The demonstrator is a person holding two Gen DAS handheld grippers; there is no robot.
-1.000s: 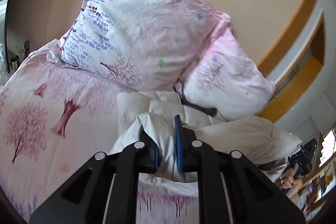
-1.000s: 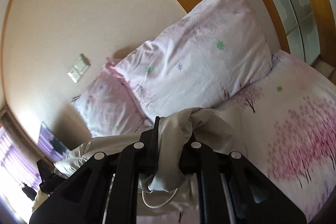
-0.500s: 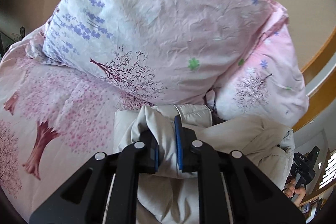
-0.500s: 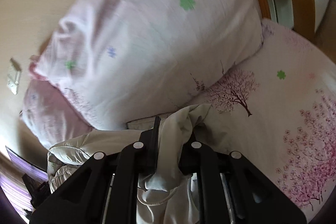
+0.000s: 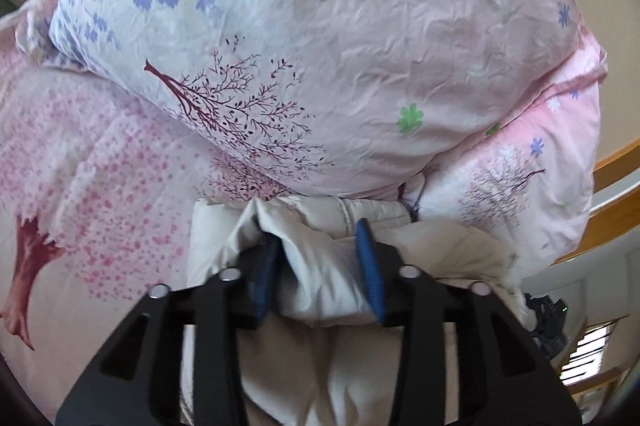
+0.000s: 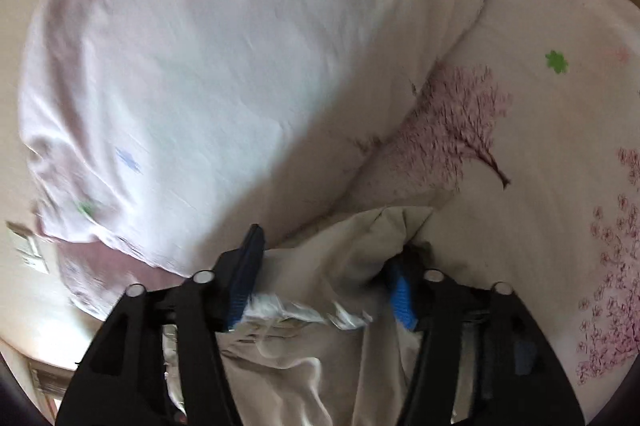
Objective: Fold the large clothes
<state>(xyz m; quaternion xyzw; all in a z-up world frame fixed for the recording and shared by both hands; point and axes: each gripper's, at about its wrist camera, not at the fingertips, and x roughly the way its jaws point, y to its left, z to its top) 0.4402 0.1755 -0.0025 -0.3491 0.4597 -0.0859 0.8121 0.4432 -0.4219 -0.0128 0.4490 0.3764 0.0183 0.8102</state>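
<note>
A cream padded jacket [image 5: 320,266] lies bunched on the bed just below the pillows. My left gripper [image 5: 318,250] is open, its blue pads spread apart with a fold of the jacket loose between them. In the right wrist view the same jacket [image 6: 340,266] fills the lower middle, silvery lining showing. My right gripper [image 6: 328,258] is open too, jaws wide with the cloth lying slack between them.
Two floral pillows, a large one [image 5: 340,46] and a pinker one [image 5: 540,166], lean on the beige wall right ahead. The pink tree-print bedsheet [image 5: 80,186] spreads left; it also shows at the right of the right wrist view [image 6: 540,166]. A wooden frame [image 5: 616,162] stands at right.
Both grippers moved forward and down to the pillows' base and opened, letting go of the jacket folds they had pinched.
</note>
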